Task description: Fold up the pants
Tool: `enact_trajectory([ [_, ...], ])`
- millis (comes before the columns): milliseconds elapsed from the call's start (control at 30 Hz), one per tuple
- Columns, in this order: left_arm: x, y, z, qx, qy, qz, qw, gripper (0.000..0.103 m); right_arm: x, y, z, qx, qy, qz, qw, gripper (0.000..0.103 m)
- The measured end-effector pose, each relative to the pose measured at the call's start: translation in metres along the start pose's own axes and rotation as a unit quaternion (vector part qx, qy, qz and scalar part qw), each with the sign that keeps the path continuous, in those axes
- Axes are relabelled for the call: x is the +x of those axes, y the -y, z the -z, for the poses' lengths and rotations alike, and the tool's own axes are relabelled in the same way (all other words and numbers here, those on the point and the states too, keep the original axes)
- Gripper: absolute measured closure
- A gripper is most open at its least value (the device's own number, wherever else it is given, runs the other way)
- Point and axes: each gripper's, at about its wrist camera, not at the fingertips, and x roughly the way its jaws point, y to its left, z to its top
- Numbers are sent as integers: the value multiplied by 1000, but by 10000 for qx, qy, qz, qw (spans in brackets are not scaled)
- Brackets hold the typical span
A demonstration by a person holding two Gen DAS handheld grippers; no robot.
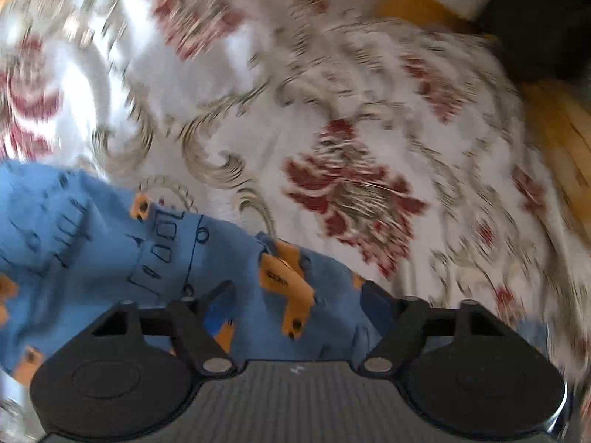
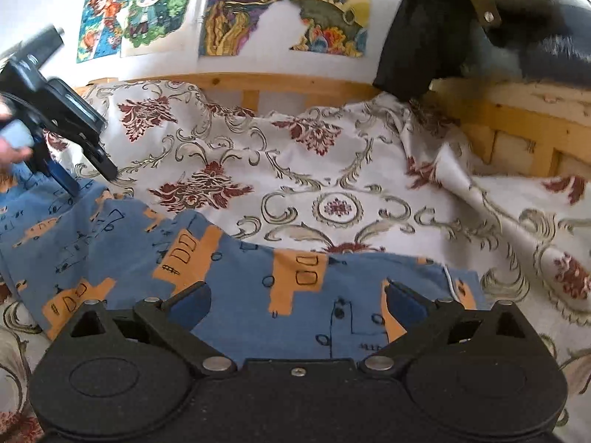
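The pants (image 2: 229,280) lie rumpled on the bed (image 2: 332,184). The right gripper (image 2: 295,306) and left gripper (image 1: 295,302) both gape wide, empty, above them; closing now could bunch several layers.

I'm looking at a bed with a wooden frame (image 2: 295,83) — pale pine slats along the far side and the right corner. A white bedspread (image 2: 332,170) with dark red floral medallions and grey-green scrolls covers it, rumpled into a ridge on the right. White wall (image 2: 258,44) behind, with colourful cartoon posters (image 2: 225,7) stuck on it. Dark clothing (image 2: 417,37) hangs at upper right. Bright daylight on the wall — left wrist view is motion-blurred.
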Motion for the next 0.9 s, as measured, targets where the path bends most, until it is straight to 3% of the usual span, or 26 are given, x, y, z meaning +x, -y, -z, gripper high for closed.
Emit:
enact_trajectory([
  [67, 25, -8, -3, -458, -299, -351, 9979, 56, 2, 4, 0, 125, 3, -12, 9999, 2],
  [100, 33, -13, -1, -586, -398, -547, 9960, 72, -1, 6, 1, 160, 13, -11, 9999, 2],
  [133, 38, -17, 2, -704, -386, -612, 9949, 79, -1, 7, 1, 189, 24, -20, 9998, 2],
  [233, 33, -22, 15, -692, -75, -509, 9963, 89, -3, 10, -1, 189, 135, -68, 9997, 2],
  [367, 21, -37, 42, -432, 423, -47, 9982, 92, -2, 11, -11, 77, 331, -291, 9990, 4],
  [500, 19, -58, 55, -356, 766, 513, 9951, 92, 24, 16, -44, 126, 299, -1003, 9944, 9],
  [533, 17, -59, 57, -262, 828, 570, 9946, 92, 38, 15, -57, 89, 180, -1358, 9905, 10],
  [633, 17, -57, 58, 41, 990, 592, 9933, 92, 100, -5, -105, -133, -545, -2616, 9635, 20],
  [733, 17, -56, 62, 161, 1115, 613, 9917, 92, 160, -41, -142, -54, -1320, -3616, 9229, 30],
  [767, 17, -56, 64, 182, 1145, 626, 9913, 92, 177, -52, -150, 86, -1585, -3845, 9094, 41],
  [867, 14, -59, 68, 222, 1207, 670, 9902, 92, 223, -81, -158, 719, -2516, -4310, 8636, 52],
  [900, 15, -60, 69, 238, 1220, 681, 9899, 92, 232, -88, -158, 849, -2722, -4305, 8564, 55],
])
